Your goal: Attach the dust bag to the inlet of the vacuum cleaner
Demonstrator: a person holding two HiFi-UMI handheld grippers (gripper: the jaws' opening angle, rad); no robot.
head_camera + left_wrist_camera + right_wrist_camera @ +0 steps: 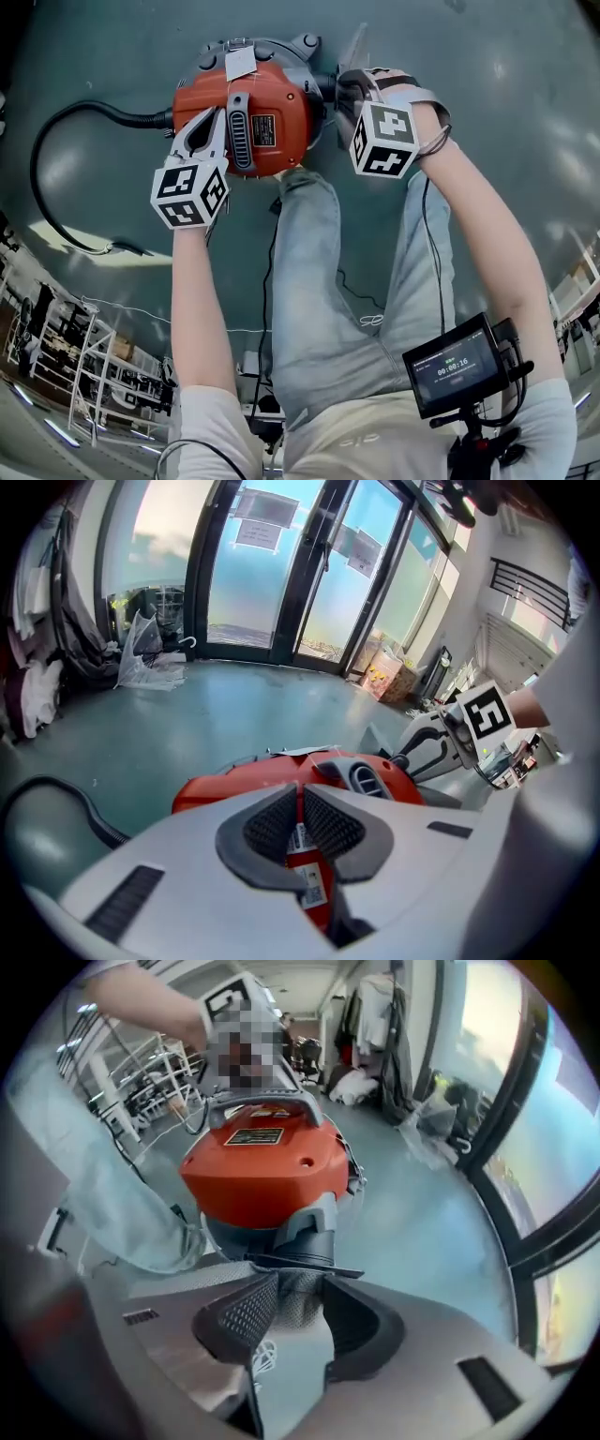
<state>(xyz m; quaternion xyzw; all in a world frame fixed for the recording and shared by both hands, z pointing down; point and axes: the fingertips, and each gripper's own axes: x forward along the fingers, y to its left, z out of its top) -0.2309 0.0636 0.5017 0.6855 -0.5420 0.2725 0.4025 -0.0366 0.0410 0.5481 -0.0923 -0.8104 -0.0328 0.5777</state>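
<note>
Black hose (141, 120) beside orange vacuum cleaner (272, 103), denim knee (305, 202) near

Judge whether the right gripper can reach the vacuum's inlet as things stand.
Likely yes: the right gripper holds the dust bag directly before the inlet, nothing between them; the left gripper is aside, over the red lid.

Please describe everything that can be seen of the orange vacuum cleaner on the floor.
The vacuum cleaner with an orange plastic lid stands upright on the green floor. The lid carries a grey handle, a black label plate and a white tag; the body below is grey. A black hose leaves one side. At its dark inlet the right gripper holds a grey mesh dust bag. The left gripper, fingers shut, is over the lid.
</note>
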